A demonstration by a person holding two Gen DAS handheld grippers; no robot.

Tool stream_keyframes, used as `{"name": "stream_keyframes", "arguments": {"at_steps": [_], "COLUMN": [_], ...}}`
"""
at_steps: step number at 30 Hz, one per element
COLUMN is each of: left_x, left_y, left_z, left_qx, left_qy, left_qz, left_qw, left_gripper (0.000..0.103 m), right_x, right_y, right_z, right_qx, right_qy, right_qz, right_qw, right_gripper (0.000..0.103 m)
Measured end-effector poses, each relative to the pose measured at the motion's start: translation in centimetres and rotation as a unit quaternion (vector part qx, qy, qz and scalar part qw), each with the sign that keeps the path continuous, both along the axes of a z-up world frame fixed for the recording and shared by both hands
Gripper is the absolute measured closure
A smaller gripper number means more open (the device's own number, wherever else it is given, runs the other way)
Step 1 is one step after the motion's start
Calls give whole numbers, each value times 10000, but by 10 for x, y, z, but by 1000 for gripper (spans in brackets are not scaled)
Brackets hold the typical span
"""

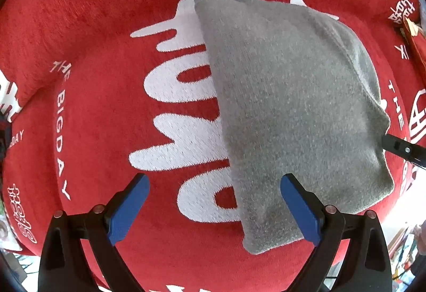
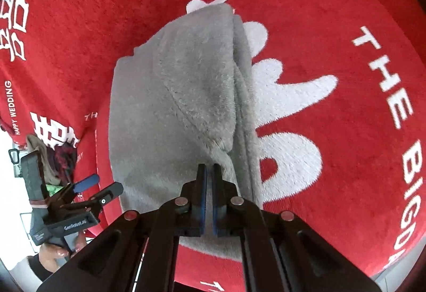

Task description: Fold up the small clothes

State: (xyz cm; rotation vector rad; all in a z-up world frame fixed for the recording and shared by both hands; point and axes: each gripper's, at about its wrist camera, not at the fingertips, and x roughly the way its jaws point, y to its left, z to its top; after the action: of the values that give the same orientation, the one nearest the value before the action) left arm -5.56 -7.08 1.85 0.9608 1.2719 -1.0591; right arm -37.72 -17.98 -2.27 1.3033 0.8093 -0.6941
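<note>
Cataloguing what I see from my remote station: one grey fleece garment (image 1: 287, 111), folded into a long, layered slab, lying on a red cloth (image 1: 106, 12) with white lettering (image 1: 183, 95) and white characters, which covers the surface beneath; the garment sits over the right part of the big white letters and hides them there. Around the edges: a dark red-and-black bundle (image 2: 65, 159) of fabric past the cloth's left border in the right wrist view, and a brownish strip (image 1: 414, 44) at the far right edge in the left wrist view; what it is I cannot tell. My left gripper (image 1: 213, 207) points straight down over the cloth, its blue-padded fingers (image 1: 127, 209) spread wide with nothing between them; the right-hand pad overlaps the garment's near edge in view, though I cannot tell whether it touches. My right gripper (image 2: 209, 172) tilts steeply downward at the garment's near end, its fingers drawn together with only a thin slit between the pads, the tips at a tuft of grey pile; whether any fabric is pinched I cannot tell. A person's hand (image 2: 57, 254) grips the left gripper's handle, seen low at the left of the right wrist view.
</note>
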Motion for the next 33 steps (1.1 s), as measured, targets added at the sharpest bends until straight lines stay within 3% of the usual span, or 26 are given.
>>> {"name": "stream_keyframes", "arguments": {"at_steps": [7,16,18,19,20,22,33], "left_x": [7,22,25,26,26,26,31], "left_y": [-2,-2,-4,-4,-6,-9,-24], "left_z": [4,7,7,7,7,6,-6], "left_qx": [-63,-162,-210,-231,-244,-242,-77], "left_qy": [-1,-204,-164,-137,-111,-71,100], "left_qz": [182,518,600,642,663,684,824], "left_qw": [9998,9983,9978,9976,9974,9973,9965], "left_gripper": [4,1,1,1,1,1,1], "right_x": [-10,-19,-20,-20,-21,-23,-23], "right_y": [-7,-17,-19,-19,-19,-21,-36], "right_z": [18,12,10,9,9,8,-4], "right_qx": [-115,84,118,121,118,112,190], "right_qy": [99,76,87,99,119,153,119], "right_qz": [-158,-410,-428,-430,-430,-453,-287], "right_qw": [9998,9991,9990,9990,9989,9988,9993], "right_gripper": [96,96,91,81,65,48,44]}}
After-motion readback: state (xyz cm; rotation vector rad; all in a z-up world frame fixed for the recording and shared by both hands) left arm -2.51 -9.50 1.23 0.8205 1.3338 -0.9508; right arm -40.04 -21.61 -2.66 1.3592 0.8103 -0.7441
